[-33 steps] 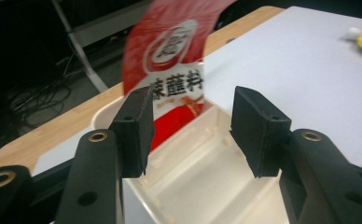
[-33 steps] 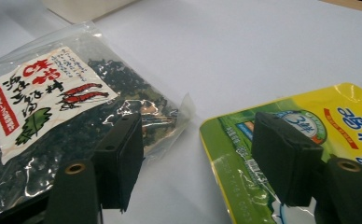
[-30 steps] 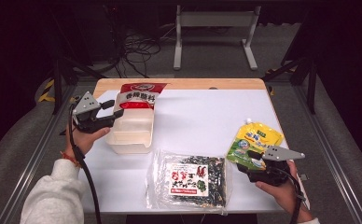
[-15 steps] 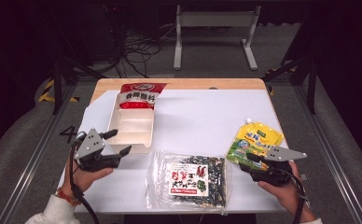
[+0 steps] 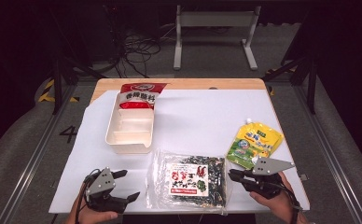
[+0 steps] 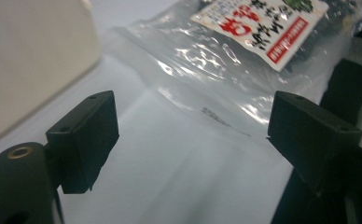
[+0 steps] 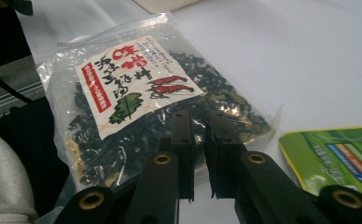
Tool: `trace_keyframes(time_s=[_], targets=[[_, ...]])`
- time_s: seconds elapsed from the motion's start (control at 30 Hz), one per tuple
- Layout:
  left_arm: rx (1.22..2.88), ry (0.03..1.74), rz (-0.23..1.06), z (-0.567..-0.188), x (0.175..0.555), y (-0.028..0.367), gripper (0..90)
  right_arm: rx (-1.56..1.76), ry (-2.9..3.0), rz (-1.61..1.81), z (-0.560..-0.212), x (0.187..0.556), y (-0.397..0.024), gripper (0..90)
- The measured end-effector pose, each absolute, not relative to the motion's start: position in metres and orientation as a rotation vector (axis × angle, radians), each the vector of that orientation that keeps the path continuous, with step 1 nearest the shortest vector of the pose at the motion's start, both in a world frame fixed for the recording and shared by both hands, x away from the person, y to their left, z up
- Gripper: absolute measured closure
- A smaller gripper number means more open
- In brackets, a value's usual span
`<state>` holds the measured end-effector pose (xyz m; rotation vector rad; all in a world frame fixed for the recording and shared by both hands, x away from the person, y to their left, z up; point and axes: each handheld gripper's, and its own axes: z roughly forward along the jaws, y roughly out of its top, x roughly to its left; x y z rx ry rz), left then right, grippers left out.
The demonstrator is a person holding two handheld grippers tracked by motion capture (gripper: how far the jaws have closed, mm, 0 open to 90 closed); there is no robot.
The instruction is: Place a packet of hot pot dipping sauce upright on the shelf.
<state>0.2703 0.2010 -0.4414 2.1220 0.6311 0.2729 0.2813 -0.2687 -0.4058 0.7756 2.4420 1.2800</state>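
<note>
A clear bag of dark seaweed [image 5: 191,179] with a red-and-white label lies flat at the table's front middle. My left gripper [image 5: 128,185] sits low at the front left, just left of the bag. Its jaws have just been opening and stand wide apart in the left gripper view [image 6: 193,126], with the bag's clear corner [image 6: 244,51] just ahead of them. My right gripper [image 5: 230,175] has just been closing. Its jaws [image 7: 198,116] are almost together over the bag's right edge [image 7: 137,107]. I cannot tell whether any film is caught.
A white divided tray [image 5: 130,128] stands at the back left with a red pouch [image 5: 139,93] leaning on its far end. A yellow-green spouted pouch [image 5: 255,142] lies just beyond my right gripper. The white table sheet [image 5: 202,116] ends close behind both hands.
My left hand left the tray, came down to the table's front left, and its jaws opened wide. My right gripper slid left to the bag's edge and its jaws closed.
</note>
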Motion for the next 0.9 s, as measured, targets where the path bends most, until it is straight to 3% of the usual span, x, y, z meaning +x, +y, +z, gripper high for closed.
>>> trace_keyframes(time_s=[0.33,0.9], targets=[[2.213,0.552,0.179,-0.456,0.263,0.167,13.9,0.75,2.495,1.226,-0.416,0.281,-0.255,85.3],[2.276,0.539,0.196,-0.466,0.275,0.158,13.8,0.751,2.606,1.064,-0.437,0.281,-0.249,86.1]])
